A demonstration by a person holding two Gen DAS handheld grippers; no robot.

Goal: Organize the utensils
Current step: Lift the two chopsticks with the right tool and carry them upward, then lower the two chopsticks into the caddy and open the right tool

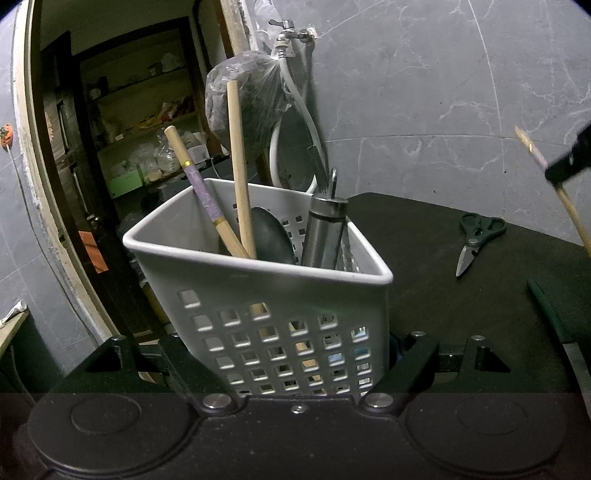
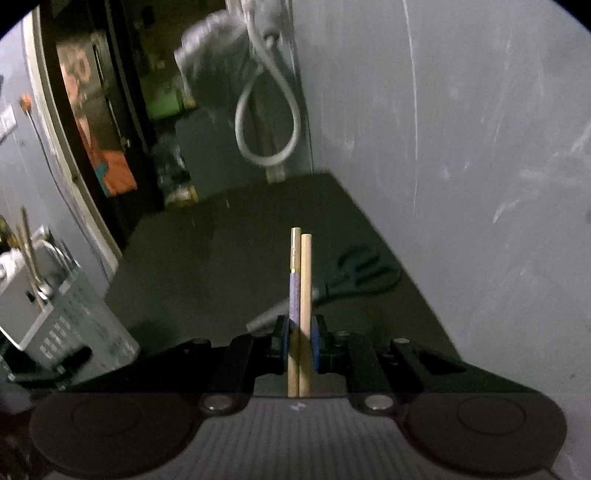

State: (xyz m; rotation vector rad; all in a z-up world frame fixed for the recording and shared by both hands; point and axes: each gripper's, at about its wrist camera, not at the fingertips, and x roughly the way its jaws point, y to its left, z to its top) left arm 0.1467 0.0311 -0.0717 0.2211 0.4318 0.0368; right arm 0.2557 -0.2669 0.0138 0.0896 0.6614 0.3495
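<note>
A white perforated basket point(image 1: 258, 295) stands near the left edge of the dark table point(image 1: 443, 295), gripped low on both sides by my left gripper point(image 1: 291, 354). Inside it lean two chopsticks point(image 1: 240, 166), a black ladle point(image 1: 271, 236) and a steel cylinder point(image 1: 327, 232). My right gripper point(image 2: 300, 343) is shut on a pair of chopsticks point(image 2: 301, 280), one with a purple band, held above the table. The left wrist view shows that gripper point(image 1: 570, 155) at the far right edge, raised. The basket point(image 2: 62, 314) sits far left in the right wrist view.
Black-handled scissors point(image 1: 476, 240) lie on the table to the right of the basket, and again, blurred, beyond the held chopsticks as scissors point(image 2: 354, 277). A dark-handled knife point(image 1: 554, 314) lies near the right edge. A grey wall with a tap and hose point(image 1: 291, 33) stands behind.
</note>
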